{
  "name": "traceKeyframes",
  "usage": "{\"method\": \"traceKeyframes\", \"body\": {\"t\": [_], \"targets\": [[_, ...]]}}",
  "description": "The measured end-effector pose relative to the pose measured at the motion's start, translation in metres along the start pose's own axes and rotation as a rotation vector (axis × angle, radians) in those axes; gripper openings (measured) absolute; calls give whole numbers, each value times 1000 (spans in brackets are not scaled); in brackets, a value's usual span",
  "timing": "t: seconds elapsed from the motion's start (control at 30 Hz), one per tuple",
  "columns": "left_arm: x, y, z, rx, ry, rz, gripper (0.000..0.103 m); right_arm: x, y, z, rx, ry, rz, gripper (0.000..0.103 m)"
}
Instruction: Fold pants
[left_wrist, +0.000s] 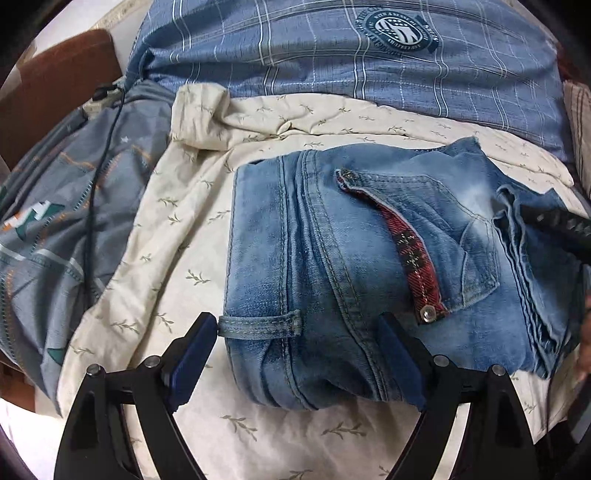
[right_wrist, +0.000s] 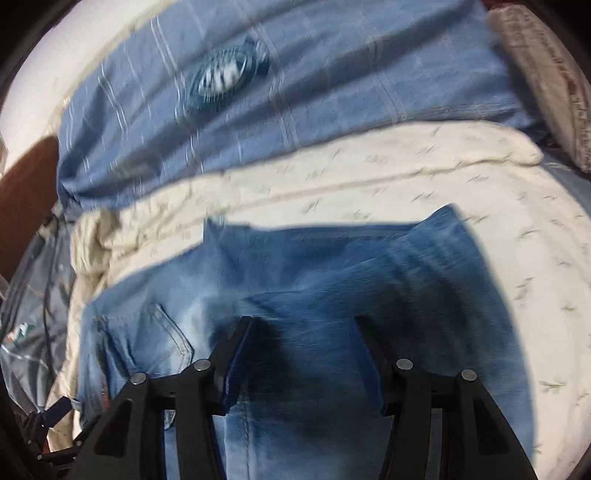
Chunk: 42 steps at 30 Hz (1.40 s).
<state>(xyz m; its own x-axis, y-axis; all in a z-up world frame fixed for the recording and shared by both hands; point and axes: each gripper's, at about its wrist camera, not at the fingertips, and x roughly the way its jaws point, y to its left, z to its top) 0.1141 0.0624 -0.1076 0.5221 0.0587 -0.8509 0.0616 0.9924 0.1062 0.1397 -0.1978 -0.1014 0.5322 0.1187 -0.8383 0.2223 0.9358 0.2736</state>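
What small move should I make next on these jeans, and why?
Probably ease both grippers back and check the bundle. The jeans already lie folded compactly on the cream sheet, and both the left gripper and right gripper hover open over the denim, holding nothing.

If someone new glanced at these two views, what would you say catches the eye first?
Most striking is the folded pair of faded blue denim jeans lying mid-frame on the cream leaf-print bedsheet, its red tartan pocket trim running diagonally across the back pocket. Behind it lies a blue checked pillow with a round crest badge. The open left gripper straddles the waistband edge, and the open right gripper hangs over the denim.
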Motion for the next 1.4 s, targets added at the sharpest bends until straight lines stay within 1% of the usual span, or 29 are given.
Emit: {"method": "traceKeyframes", "body": {"t": [0.1,0.17,0.27,0.37,0.47,0.53,0.6,0.7,0.77,0.87,0.97,1.07,1.2,1.27,1.3,1.37,1.4], "targets": [[7,-1,4,-2,17,3,93,10,16,1,-94,-18,-77,57],[12,-1,6,2,22,12,97,17,18,4,-104,-14,-91,57],[16,2,8,-20,36,-7,98,22,10,11,-69,-8,-56,57],[12,9,6,-55,41,-26,98,18,8,14,-53,-4,-22,57],[-4,16,0,-75,6,-40,97,5,0,14,-11,-22,52,57],[-16,22,-5,-86,-19,-38,97,-9,-4,13,-6,-64,101,57],[-26,32,-10,-103,-34,-27,97,-20,-5,8,-23,-93,119,57],[-38,48,-15,-139,-44,-15,97,-28,-5,-5,-45,-68,134,57],[-41,56,-19,-155,-43,-6,97,-33,-4,-15,-69,-49,127,57],[-45,59,-28,-168,-38,-5,97,-47,-5,-27,-111,-73,113,57],[-45,54,-35,-144,-29,-1,97,-60,-14,-37,-132,-84,105,57],[-43,52,-41,-140,-19,-2,97,-66,-20,-47,-144,-72,94,57],[-40,60,-48,-167,-2,-5,97,-65,-19,-63,-212,-49,27,57],[-36,67,-52,-190,14,-7,97,-52,-16,-73,-252,19,-11,57],[-34,71,-54,-205,25,-11,97,-44,-11,-80,-298,46,-57,57],[-33,77,-57,-231,40,-23,97,-48,0,-84,-367,5,-105,57],[-33,79,-58,-240,41,-33,97,-50,3,-85,-383,-2,-105,57]]}}
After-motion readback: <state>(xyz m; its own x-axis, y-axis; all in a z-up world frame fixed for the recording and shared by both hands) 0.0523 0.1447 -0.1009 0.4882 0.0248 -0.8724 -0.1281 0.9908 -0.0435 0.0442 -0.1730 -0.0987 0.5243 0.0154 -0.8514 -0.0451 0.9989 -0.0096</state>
